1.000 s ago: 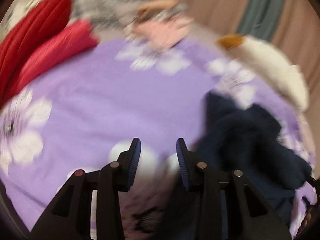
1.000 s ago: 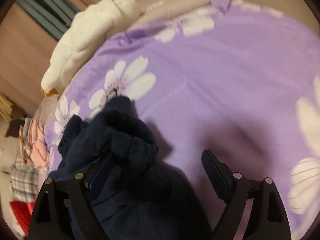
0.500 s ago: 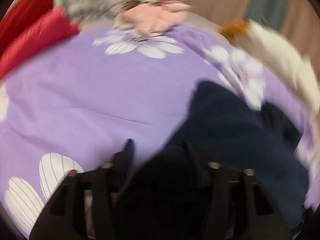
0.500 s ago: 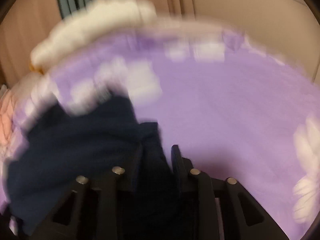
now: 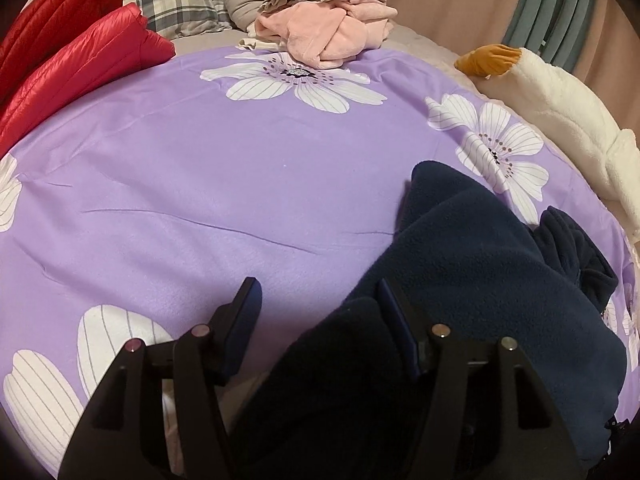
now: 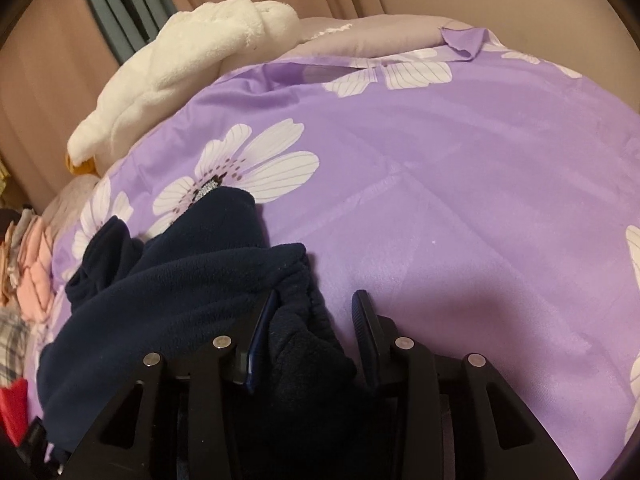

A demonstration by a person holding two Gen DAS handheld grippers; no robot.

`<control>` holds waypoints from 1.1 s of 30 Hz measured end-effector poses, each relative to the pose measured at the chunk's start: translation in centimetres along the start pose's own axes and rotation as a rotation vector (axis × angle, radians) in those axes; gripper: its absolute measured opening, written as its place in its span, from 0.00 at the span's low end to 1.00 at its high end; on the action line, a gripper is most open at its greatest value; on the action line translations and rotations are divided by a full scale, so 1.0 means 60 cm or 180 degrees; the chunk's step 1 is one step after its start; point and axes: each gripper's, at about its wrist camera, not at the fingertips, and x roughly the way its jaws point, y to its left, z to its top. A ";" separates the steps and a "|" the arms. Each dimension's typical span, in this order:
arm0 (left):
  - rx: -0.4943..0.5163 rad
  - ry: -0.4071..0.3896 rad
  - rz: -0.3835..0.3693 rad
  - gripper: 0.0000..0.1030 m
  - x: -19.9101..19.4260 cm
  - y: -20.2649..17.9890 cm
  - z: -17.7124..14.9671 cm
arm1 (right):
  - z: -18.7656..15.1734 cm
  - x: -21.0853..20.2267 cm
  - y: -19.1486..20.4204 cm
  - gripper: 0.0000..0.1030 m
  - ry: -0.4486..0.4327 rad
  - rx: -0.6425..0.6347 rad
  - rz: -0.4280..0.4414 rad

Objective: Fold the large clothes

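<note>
Navy fleece garment (image 5: 480,280) bunches toward one o'clock of the opening left gripper (image 5: 318,300); right gripper (image 6: 316,316) also opening, fleece loose between both.

navy fleece garment (image 5: 472,280) | crumpled, unfolded heap | lying on purple floral bedspread (image 5: 200,184)

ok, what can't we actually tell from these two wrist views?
- Navy fleece garment: type and layout unclear; bunched, its near part hidden behind both grippers' bodies.
- Right gripper, jaws opening: pad contact with the fleece unclear, dark on dark.
- Clothes pile: single items indistinguishable; heaped, far off.
</note>
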 end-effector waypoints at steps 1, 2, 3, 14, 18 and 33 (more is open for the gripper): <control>-0.0023 0.0011 -0.0013 0.64 -0.001 0.003 0.002 | 0.002 -0.008 -0.004 0.36 -0.0005 0.0029 0.0036; -0.0048 0.0051 -0.0040 0.65 -0.008 0.004 0.000 | 0.004 -0.012 -0.009 0.37 -0.0009 0.0078 0.0092; -0.0055 0.0118 -0.0066 0.66 -0.013 0.007 0.004 | 0.008 -0.016 -0.022 0.37 0.0026 0.0193 0.0252; -0.0122 0.0385 -0.0809 0.91 -0.241 0.161 -0.061 | -0.014 -0.255 -0.207 0.79 0.0226 0.0787 0.0692; -0.0426 0.0727 -0.0690 0.90 -0.239 0.222 -0.135 | -0.075 -0.271 -0.243 0.79 0.0471 0.0727 0.0534; -0.0755 0.1552 -0.2033 0.89 -0.316 0.254 -0.337 | -0.267 -0.350 -0.273 0.80 0.0942 0.1052 0.1123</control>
